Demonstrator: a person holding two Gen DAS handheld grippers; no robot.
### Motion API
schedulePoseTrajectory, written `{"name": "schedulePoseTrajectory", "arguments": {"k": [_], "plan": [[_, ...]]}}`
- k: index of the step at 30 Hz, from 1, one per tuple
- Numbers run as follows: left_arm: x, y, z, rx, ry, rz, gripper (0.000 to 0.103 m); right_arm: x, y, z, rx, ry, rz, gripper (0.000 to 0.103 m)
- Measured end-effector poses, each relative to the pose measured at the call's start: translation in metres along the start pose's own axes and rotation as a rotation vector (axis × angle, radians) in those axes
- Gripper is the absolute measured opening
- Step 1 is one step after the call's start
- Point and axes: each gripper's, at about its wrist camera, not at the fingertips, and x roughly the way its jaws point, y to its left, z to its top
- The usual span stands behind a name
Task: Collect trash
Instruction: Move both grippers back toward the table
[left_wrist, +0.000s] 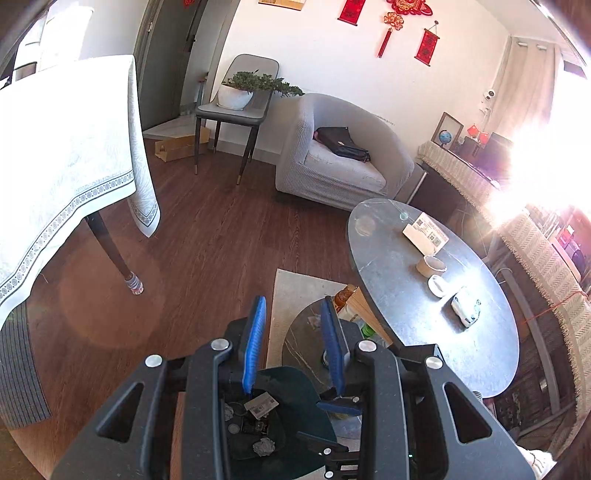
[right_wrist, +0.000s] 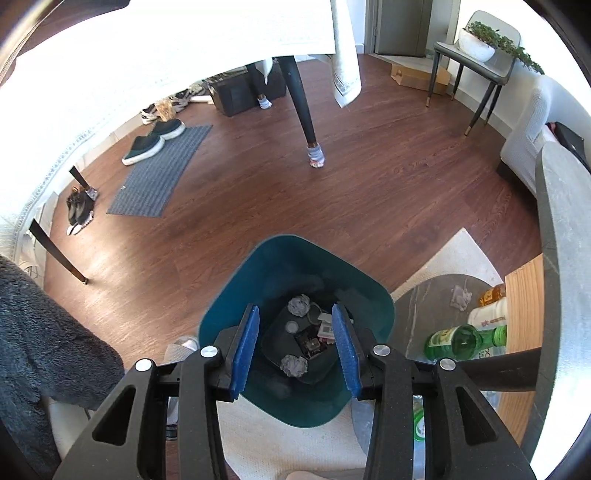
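Currently right gripper straight over teal trash bin, blue fingers spread moderately wide, nothing between. Left gripper aimed across the room, fingers at a narrow gap, also empty.

Clearance:
- Bin on the floor, just beside the pale rug and the low round tabletop. Mouth facing up, rounded-square, no clear long axis.
- Open wooden floor beyond the bin's far rim, out to the dining table leg and grey mat.
- Oval grey tabletop overhanging the low round one; its edge close on the right side of the right gripper.
- Draped white tablecloth well apart on the far side.

Trash:
- Two crumpled paper balls plus small bits in the bin's bottom.
- Crumpled tissue on the low round tabletop, near its far edge.
- Green bottle under the oval top, long axis left-right in the right wrist view, neck to the right; lying or standing unclear.

Writing:
- Folded card with QR codes on the oval tabletop, next to a paper cup; text too small to read.
- QR slip inside the bin, unreadable.
- Bottle label white-green, illegible.
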Motion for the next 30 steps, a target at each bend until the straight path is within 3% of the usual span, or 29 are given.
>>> {"name": "schedulePoseTrajectory", "arguments": {"k": [8, 28, 30], "plan": [[-0.004, -0.028, 0.010, 0.030, -0.044, -0.023, 0.032, -0.054, -0.003, 0.008, 0.018, -0.164, 0.072, 0.042], [0.022, -0.080, 0.021, 0.072, -0.059, -0.035, 0.043, -0.139, -0.094, -0.029, 0.210, -0.352, -0.070, 0.042], [0.027, -0.084, 0.020, 0.075, -0.057, -0.037, 0.045, -0.145, -0.104, -0.035, 0.234, -0.368, -0.094, 0.050]]}}
